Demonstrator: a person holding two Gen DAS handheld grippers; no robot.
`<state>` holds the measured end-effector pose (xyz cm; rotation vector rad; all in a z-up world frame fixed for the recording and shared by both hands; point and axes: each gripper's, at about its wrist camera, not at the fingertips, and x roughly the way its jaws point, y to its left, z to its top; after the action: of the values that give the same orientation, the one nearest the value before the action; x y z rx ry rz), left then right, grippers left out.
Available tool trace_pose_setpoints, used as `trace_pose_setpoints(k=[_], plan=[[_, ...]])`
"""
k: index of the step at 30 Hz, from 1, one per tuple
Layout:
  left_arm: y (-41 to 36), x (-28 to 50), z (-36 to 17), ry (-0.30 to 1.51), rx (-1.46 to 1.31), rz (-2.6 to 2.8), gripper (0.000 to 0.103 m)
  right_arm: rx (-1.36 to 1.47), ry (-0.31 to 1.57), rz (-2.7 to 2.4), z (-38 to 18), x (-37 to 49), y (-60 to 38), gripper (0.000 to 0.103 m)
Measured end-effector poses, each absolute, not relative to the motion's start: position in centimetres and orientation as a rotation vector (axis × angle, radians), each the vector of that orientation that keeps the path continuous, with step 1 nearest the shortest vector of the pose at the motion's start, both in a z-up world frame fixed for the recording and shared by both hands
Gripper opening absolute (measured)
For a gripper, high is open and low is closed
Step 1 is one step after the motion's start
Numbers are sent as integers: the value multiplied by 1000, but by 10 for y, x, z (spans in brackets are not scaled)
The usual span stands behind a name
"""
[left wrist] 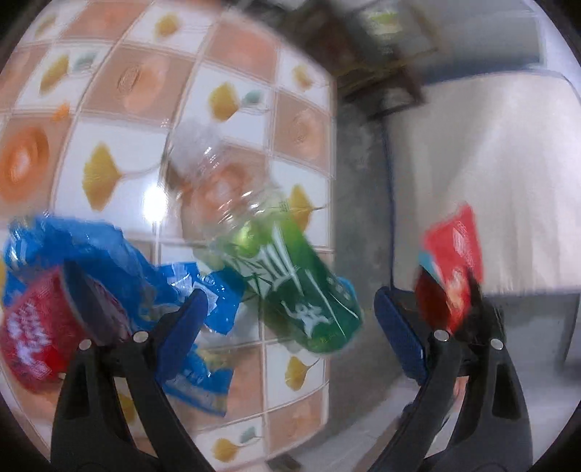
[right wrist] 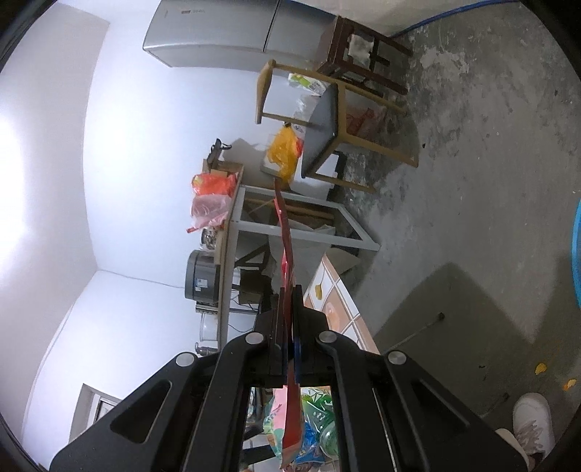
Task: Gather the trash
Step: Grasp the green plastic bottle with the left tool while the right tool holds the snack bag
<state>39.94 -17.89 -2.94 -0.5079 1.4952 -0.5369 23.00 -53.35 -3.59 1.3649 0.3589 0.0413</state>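
Note:
In the left wrist view a clear plastic bottle with a green label (left wrist: pixel 276 261) lies on the tiled table (left wrist: pixel 152 94), between the open fingers of my left gripper (left wrist: pixel 290 312). A crumpled blue wrapper (left wrist: pixel 138 276) and a red cup (left wrist: pixel 36 337) lie at the left finger. A red wrapper (left wrist: pixel 454 261) shows at the right, off the table edge. In the right wrist view my right gripper (right wrist: pixel 288 290) is shut on that thin red wrapper (right wrist: pixel 285 232), seen edge-on. More trash (right wrist: pixel 312 428) lies below it.
The tiled table's edge (right wrist: pixel 334 290) runs near the right gripper, with concrete floor (right wrist: pixel 472 181) beyond. Two chairs (right wrist: pixel 326 123), a cluttered white-framed table (right wrist: pixel 301 218), a fridge (right wrist: pixel 232 32) and a shoe (right wrist: pixel 532 421) show in the right wrist view.

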Motion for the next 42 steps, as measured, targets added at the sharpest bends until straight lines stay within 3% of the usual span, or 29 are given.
trace_pose_setpoints(k=[7, 18, 23, 29, 42], plan=[[-190, 421, -68, 1628, -628, -350, 89, 1407, 340, 43, -51, 211, -548, 2], [-207, 428, -88, 1602, -590, -267, 88, 1482, 336, 30, -85, 195, -557, 2], [-202, 422, -87, 1571, -630, -294, 66, 1495, 340, 28, -91, 190, -557, 2], [-187, 409, -85, 1544, -690, -320, 60, 1496, 344, 30, -92, 186, -557, 2], [-150, 369, -37, 1385, -752, -503, 58, 1500, 366, 45, -89, 178, -545, 2]])
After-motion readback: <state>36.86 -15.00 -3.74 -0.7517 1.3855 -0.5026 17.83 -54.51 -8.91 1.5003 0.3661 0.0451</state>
